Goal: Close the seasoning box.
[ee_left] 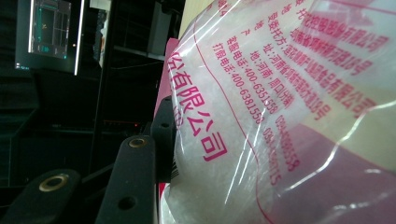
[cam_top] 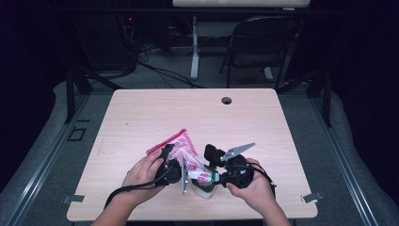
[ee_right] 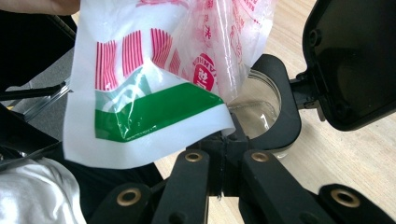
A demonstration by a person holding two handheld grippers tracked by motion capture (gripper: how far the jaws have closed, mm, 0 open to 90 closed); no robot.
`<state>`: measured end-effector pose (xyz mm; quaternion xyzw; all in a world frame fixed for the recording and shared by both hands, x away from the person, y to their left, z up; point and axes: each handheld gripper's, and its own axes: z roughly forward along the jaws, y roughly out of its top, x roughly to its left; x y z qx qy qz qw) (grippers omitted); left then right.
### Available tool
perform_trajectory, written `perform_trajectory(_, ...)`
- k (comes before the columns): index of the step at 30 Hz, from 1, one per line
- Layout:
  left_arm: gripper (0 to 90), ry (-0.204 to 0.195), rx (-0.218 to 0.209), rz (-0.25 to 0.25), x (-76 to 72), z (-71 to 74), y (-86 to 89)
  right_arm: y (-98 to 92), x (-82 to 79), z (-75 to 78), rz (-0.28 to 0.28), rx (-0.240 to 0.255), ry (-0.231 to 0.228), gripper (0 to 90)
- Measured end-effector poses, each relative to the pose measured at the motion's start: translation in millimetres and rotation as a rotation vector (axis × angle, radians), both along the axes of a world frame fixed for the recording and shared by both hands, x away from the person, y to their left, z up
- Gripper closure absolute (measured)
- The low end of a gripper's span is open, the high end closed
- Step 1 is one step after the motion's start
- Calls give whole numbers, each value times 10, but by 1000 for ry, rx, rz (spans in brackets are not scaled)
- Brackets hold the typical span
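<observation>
Down at the near edge of the counter (cam_top: 141,113), the two hands meet over one small cluster. The left hand-held gripper (cam_top: 175,162) pinches the plastic bag (cam_top: 181,149) and tips it toward the right; its own view brings what the overhead shot cannot: red printed characters on clear film (ee_left: 261,93), white granules packed behind it, and a black jaw pressed flat against the bag's side. The right hand-held gripper (cam_top: 217,175) has its jaws pressed together around a glass jar (cam_top: 207,188), and its view settles the detail: curved black pads wrap the clear jar (ee_right: 254,114) at its rim, with the bag's white, green-banded corner (ee_right: 154,112) hanging right at the jar's mouth, touching or just above it, too close to call. From above, the jar is a pale glint under the bag, sitting just inside the counter's front edge. Further out, the overhead view offers the pink end of the bag, bare wood, a cable hole (cam_top: 227,100) near the far edge, then a dark chair (cam_top: 263,42) on the floor beyond.
</observation>
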<state>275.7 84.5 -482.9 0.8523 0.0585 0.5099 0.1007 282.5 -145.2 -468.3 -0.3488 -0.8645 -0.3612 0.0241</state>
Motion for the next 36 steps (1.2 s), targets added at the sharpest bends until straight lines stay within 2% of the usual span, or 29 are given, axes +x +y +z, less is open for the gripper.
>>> perform_trajectory(10, 610, -17, 24, -8, -15, 23, -16, -3, 7, -14, -6, 2, 0, 900)
perform_trajectory(36, 615, -20, 58, -16, -30, 38, -30, -8, 10, -12, -4, -5, 2, 900)
